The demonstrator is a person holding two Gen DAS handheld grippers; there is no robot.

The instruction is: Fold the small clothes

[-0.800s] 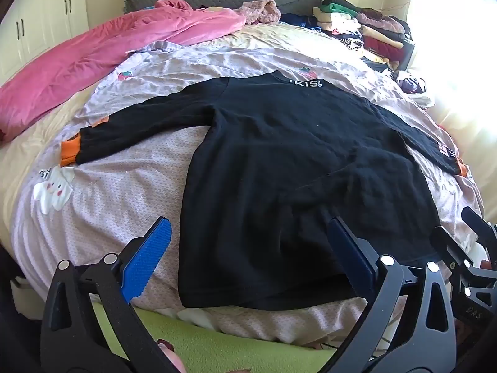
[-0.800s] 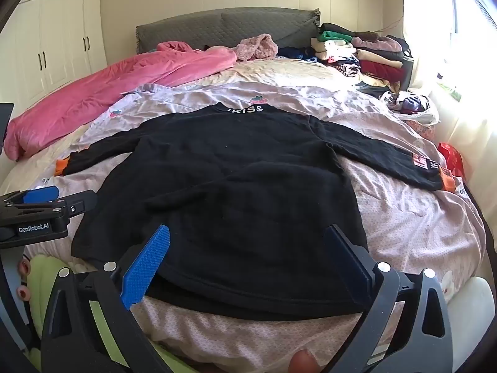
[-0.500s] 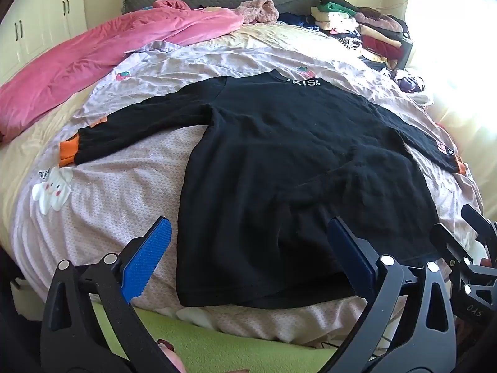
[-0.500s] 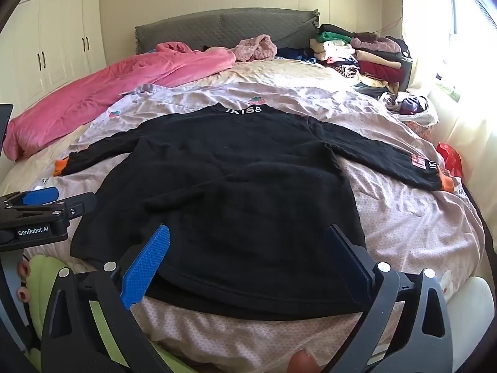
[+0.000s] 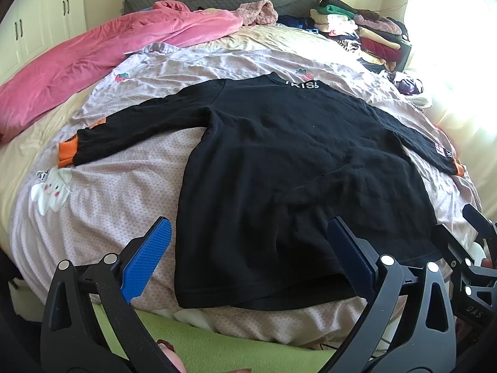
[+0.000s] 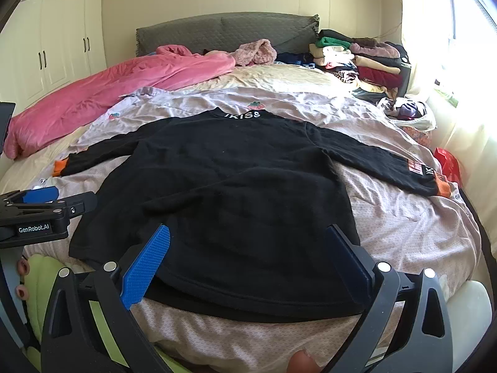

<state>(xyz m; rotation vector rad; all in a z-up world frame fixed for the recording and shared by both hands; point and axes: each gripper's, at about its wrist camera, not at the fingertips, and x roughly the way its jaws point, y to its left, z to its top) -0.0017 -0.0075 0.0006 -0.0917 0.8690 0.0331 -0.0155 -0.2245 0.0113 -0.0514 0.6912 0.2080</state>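
Observation:
A black long-sleeved sweater point(image 5: 289, 168) with orange cuffs and white collar lettering lies flat on the bed, both sleeves spread out; it also shows in the right wrist view point(image 6: 236, 186). My left gripper point(image 5: 248, 248) is open and empty, hovering over the sweater's near left hem. My right gripper point(image 6: 247, 255) is open and empty over the near right hem. Each gripper shows at the edge of the other's view, the right one point(image 5: 466, 248) and the left one point(image 6: 46, 205).
A lilac dotted sheet point(image 5: 102, 217) covers the bed. A pink duvet point(image 5: 102, 56) lies at the far left. A pile of clothes point(image 6: 357, 59) sits at the far right by the grey headboard point(image 6: 223, 31). A green mat point(image 5: 217, 342) lies at the near edge.
Both grippers have drifted back slightly from the sweater and stay open. The sweater has not moved.

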